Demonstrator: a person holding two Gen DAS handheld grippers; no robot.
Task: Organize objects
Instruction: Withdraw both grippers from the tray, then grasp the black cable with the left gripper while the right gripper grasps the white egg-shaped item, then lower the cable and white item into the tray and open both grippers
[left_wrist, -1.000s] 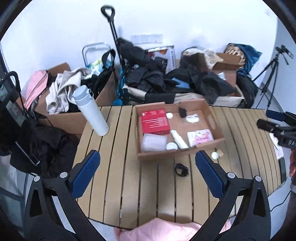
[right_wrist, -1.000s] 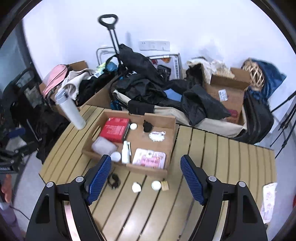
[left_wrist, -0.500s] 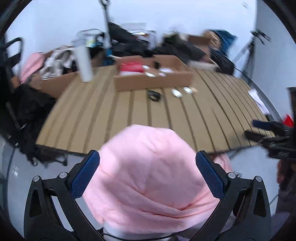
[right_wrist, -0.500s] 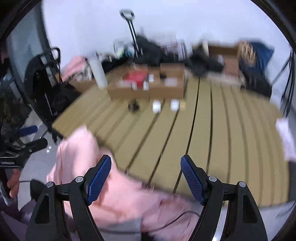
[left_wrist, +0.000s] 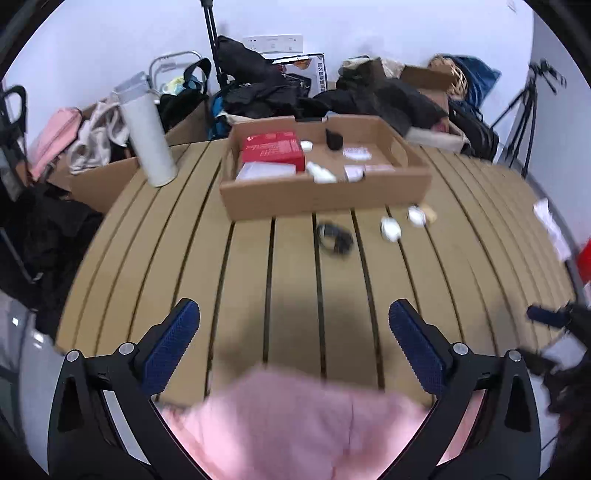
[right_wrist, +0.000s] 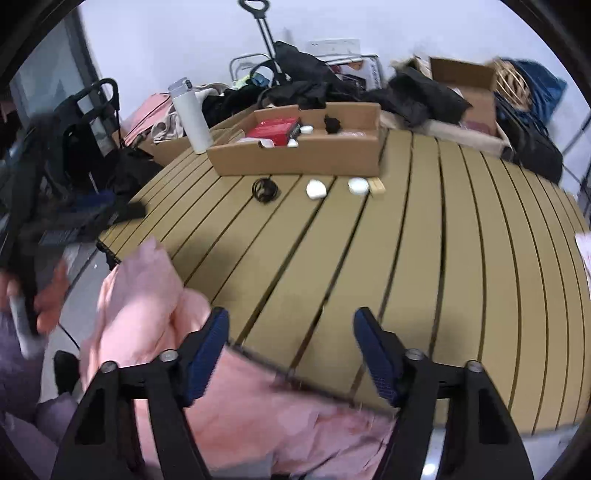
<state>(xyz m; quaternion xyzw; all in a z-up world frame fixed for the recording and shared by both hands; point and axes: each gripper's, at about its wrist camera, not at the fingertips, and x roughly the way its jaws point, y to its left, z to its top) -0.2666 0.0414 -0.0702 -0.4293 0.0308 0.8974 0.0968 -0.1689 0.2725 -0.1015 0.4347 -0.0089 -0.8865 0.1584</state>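
A shallow cardboard tray (left_wrist: 325, 201) (right_wrist: 295, 162) stands on the slatted wooden table (left_wrist: 295, 288) (right_wrist: 443, 240), holding a red box (left_wrist: 273, 149) (right_wrist: 275, 129) and small white items. In front of it lie a black coiled band (left_wrist: 334, 238) (right_wrist: 264, 190), two small white cases (left_wrist: 390, 229) (right_wrist: 316, 189) (right_wrist: 358, 185) and a tan block (right_wrist: 377, 186). My left gripper (left_wrist: 293, 343) is open and empty over the table's near edge. My right gripper (right_wrist: 290, 347) is open and empty over the near edge too. Pink clothing (left_wrist: 295, 424) (right_wrist: 155, 314) lies below both.
A white bottle (left_wrist: 146, 136) (right_wrist: 190, 114) stands at the table's left rear. Boxes, dark bags, clothes and a trolley are piled behind the table (left_wrist: 258, 92). A tripod (left_wrist: 524, 107) stands at the right. White paper (left_wrist: 552, 225) lies near the right edge.
Both grippers dipped down and back toward the pink clothing, then tilted up again; they now sit lower and nearer the table's front edge than a second ago. Both stayed open.
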